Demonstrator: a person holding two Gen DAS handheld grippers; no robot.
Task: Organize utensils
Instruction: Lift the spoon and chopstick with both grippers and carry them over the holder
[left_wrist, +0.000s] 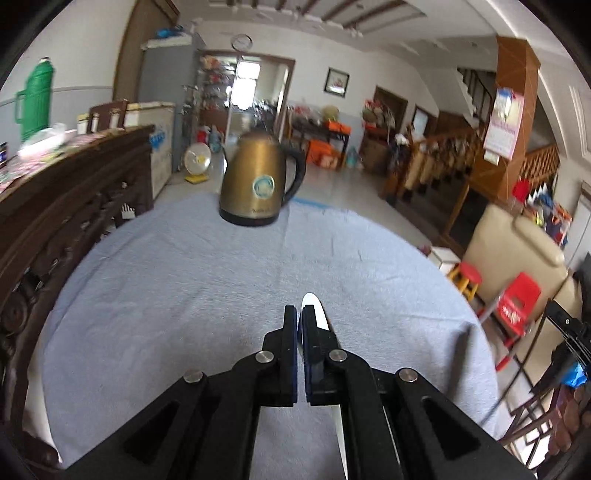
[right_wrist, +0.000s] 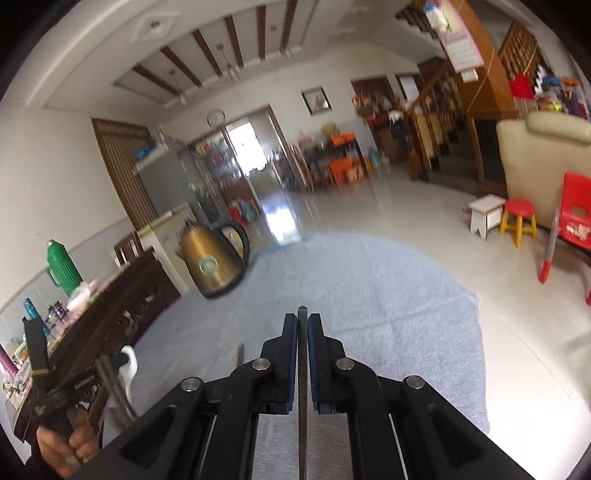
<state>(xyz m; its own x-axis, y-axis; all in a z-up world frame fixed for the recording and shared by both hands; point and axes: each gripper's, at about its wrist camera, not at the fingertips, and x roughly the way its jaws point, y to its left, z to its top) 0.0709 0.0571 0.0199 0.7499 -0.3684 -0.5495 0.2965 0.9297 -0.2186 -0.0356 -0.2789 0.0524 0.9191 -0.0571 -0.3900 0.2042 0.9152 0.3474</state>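
Both claws hang above the surface (left_wrist: 184, 280) with its pale blue cloth. The left claw (left_wrist: 300, 314) is clamped on a white spoon (left_wrist: 317, 310) — its rounded tip pokes out past the pads toward twelve o'clock. The right claw (right_wrist: 303, 320) grips a thin dark utensil (right_wrist: 302, 369) edge-on between its pads; what kind I cannot tell. A brass-coloured kettle (left_wrist: 258, 184) stands at the far edge — about eleven o'clock from the left claw.

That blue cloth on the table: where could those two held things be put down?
Nearly all of the blue cloth is bare, from the gold kettle at its far edge to both grippers. The carved wooden sideboard borders one side; its top looks cluttered.
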